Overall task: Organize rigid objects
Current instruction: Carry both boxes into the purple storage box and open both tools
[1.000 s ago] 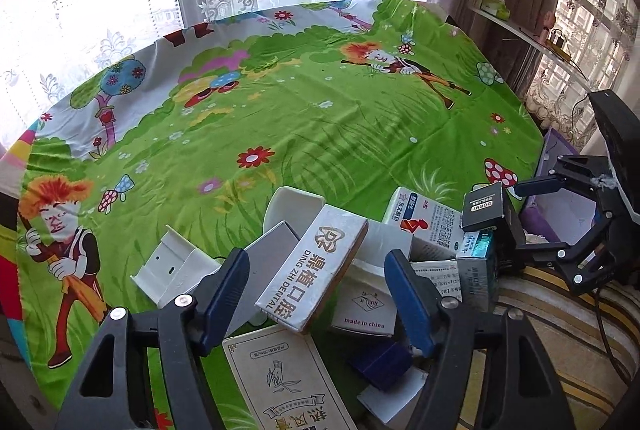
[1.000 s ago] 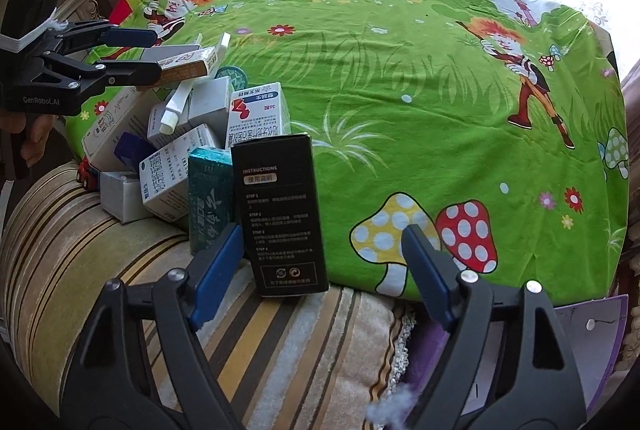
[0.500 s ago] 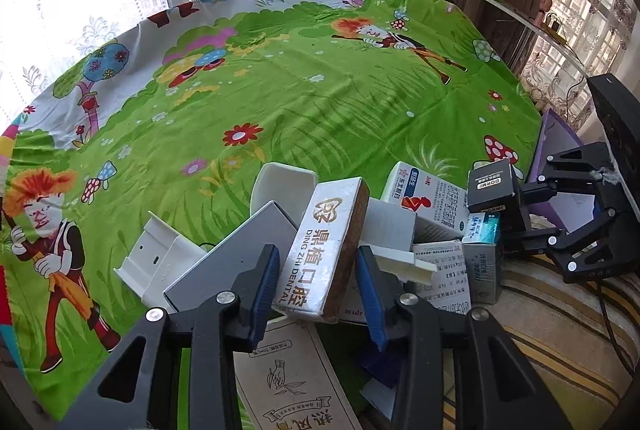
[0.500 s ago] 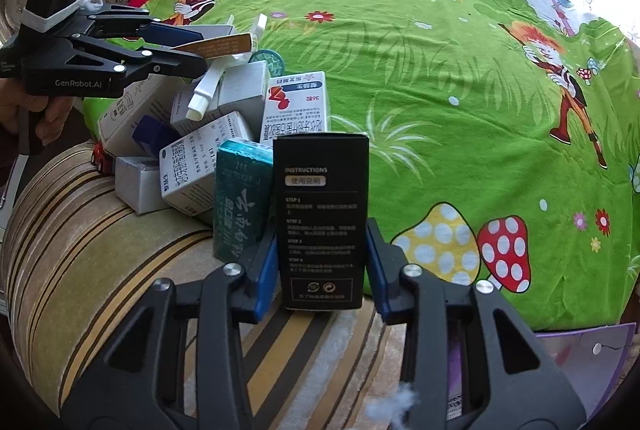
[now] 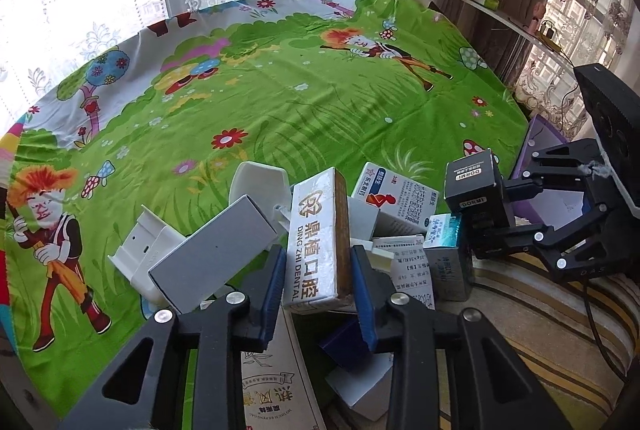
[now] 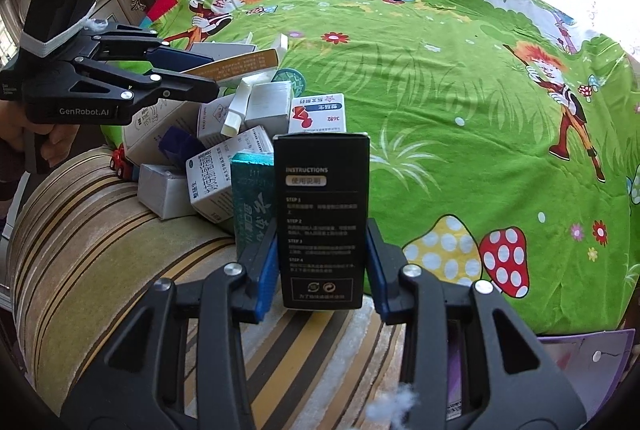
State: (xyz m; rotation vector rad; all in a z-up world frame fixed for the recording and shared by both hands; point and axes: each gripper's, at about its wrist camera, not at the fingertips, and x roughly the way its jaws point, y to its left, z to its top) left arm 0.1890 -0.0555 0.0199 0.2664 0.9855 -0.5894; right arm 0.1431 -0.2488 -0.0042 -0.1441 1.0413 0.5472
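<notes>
**Two boxes gripped, the pile not yet sorted**

We start with the bed cover (image 5: 280,102), a bright green cartoon sheet whose wide middle lies bare in both views; by our reading that open stretch is where the sorted things could go, and nothing is laid out on it yet. At its near edge, where the sheet meets the striped cushion (image 6: 100,238), sits the heap of boxes (image 6: 224,150), jumbled, leaning on one another and partly stacked, so we judge the organizing to be at its very beginning.

Next, the two items we have in hand. Our left gripper (image 5: 316,290) is closing on the white dental box (image 5: 316,230), which stands tilted on top of the heap; the blue pads sit against its two long sides and the jaws are pinching in on it. Our right gripper (image 6: 322,270) pinches the black box (image 6: 322,214), the one with printed instructions, held upright at the cushion-side edge of the heap with a pad pressed on each side.

Left behind in the heap we count a grey box (image 5: 216,250), a white plastic holder (image 5: 148,254), a teal box (image 6: 252,198), several white medicine boxes and a small red toy car (image 6: 119,163). All of these seem untouched, so nearly the whole job remains.
</notes>
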